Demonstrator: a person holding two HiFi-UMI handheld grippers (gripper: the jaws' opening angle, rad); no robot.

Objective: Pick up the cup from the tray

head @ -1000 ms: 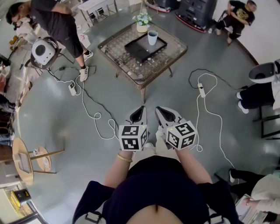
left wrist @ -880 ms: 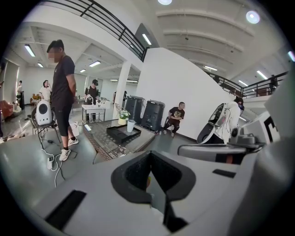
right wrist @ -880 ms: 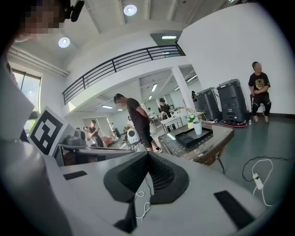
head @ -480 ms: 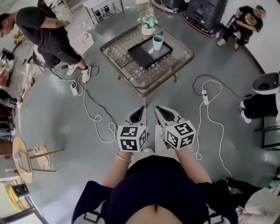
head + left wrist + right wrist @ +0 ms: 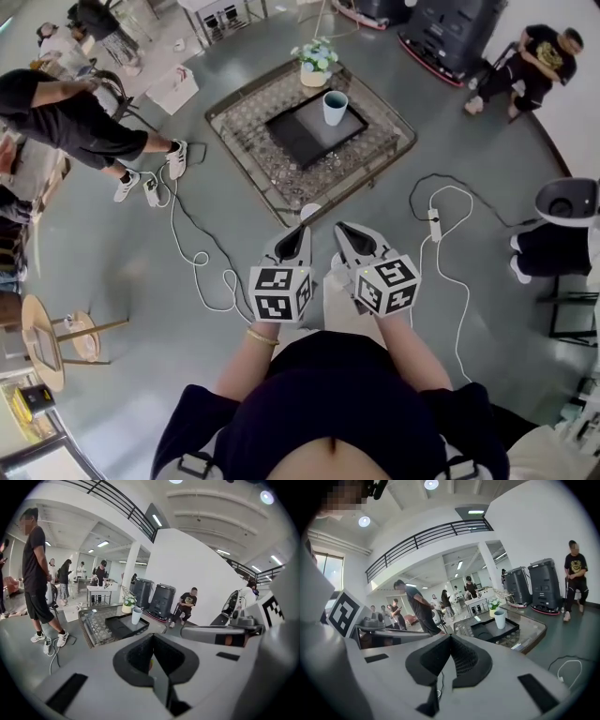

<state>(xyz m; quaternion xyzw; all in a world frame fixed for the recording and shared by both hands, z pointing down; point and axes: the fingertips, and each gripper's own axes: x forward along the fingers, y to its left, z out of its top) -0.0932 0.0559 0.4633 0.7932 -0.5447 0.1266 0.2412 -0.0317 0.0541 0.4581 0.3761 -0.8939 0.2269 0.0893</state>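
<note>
A pale blue cup (image 5: 335,107) stands upright at the far corner of a black tray (image 5: 302,137) on a low glass table (image 5: 272,173). My left gripper (image 5: 302,231) and right gripper (image 5: 341,228) are side by side close to my body, short of the table's near corner, both shut and empty. In the left gripper view the cup (image 5: 136,616) and tray (image 5: 117,626) lie ahead beyond the closed left gripper (image 5: 152,639). The right gripper view shows the cup (image 5: 500,619) on the tray (image 5: 487,631) past the closed right gripper (image 5: 450,638).
A potted plant (image 5: 319,64) sits on the table's far edge. White cables and a power strip (image 5: 434,225) trail on the floor at both sides. A person (image 5: 75,122) bends at the left; another (image 5: 539,52) sits at the back right by black machines (image 5: 450,33).
The table with tray and cup has come closer to me. Both grippers keep their pose in front of my body. The person on the left has shifted further left.
</note>
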